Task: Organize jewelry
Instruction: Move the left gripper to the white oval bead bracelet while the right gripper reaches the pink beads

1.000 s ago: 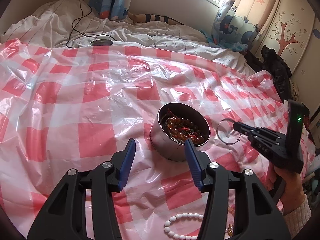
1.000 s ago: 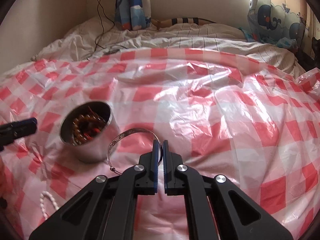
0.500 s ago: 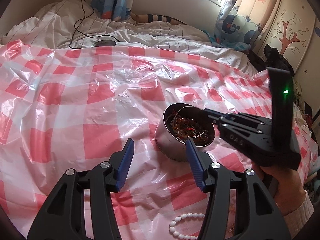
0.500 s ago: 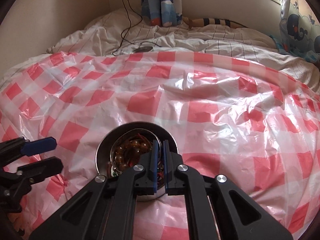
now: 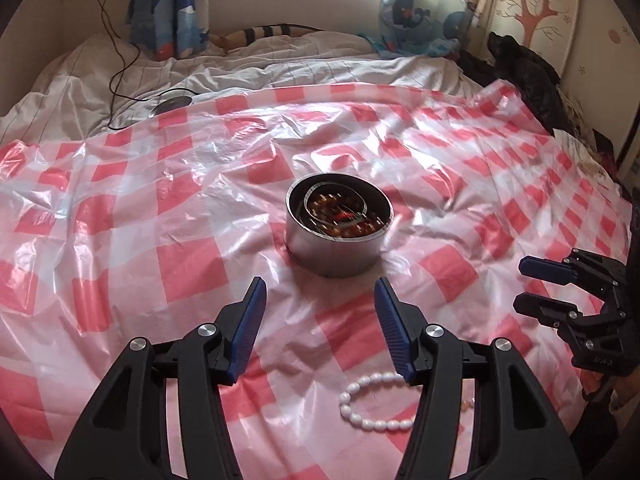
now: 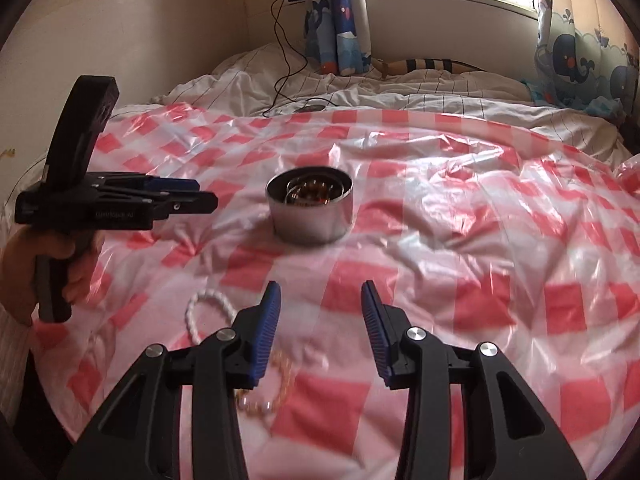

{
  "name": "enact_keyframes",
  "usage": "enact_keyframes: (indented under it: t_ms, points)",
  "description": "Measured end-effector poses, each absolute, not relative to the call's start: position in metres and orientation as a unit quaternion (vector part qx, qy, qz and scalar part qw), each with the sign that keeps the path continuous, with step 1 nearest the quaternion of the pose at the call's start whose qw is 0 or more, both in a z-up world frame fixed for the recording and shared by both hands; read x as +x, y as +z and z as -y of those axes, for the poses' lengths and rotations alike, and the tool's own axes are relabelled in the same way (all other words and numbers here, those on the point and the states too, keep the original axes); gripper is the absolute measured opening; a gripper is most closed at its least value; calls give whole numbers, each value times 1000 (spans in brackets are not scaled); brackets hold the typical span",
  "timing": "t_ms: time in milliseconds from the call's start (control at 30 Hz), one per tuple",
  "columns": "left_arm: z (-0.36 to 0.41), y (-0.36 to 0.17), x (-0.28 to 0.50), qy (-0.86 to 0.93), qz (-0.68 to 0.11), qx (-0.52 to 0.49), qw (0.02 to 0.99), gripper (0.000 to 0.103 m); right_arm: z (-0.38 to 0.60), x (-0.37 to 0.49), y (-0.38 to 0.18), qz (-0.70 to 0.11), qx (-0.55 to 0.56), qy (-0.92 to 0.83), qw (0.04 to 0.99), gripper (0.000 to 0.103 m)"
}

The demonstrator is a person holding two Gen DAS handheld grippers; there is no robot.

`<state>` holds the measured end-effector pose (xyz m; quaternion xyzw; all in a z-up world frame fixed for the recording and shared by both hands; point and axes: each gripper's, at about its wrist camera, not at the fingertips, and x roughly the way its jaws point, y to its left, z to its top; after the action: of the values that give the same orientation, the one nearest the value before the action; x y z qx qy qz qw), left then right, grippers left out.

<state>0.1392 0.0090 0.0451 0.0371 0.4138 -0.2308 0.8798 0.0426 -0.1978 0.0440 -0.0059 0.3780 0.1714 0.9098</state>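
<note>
Right wrist view: my right gripper (image 6: 320, 312) is opening, jaws empty. The white bead bracelet (image 6: 210, 312) lies just left on the slippery plastic sheet (image 6: 480, 240). Light, floppy, probably elastic; I'd pinch across one strand.

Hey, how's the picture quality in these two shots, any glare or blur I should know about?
Left wrist view: window glare streaks the plastic sheet, metal tin contents slightly smeared. Right wrist view: motion blur softens the tin and pearl bracelet; both bend at the edges.
</note>
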Motion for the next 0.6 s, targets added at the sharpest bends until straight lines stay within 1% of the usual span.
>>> enact_keyframes:
  t_ms: [133, 267, 467, 533, 600]
  points:
    - [-5, 19, 103, -244, -439, 50, 863, 54, 199, 34, 24, -417, 13, 170, 893, 41]
    - [9, 14, 91, -256, -434, 75, 860, 54, 181, 34, 19, -419, -11, 191, 888, 41]
    - [19, -6, 92, -264, -453, 99, 846, 54, 160, 33, 1, -439, -57, 198, 875, 39]
    - [22, -13, 93, -265, -462, 106, 840, 54, 158, 37, -7, -453, -64, 192, 868, 30]
    - [22, -17, 93, -263, -468, 108, 837, 53, 157, 40, -14, -466, -69, 186, 862, 23]
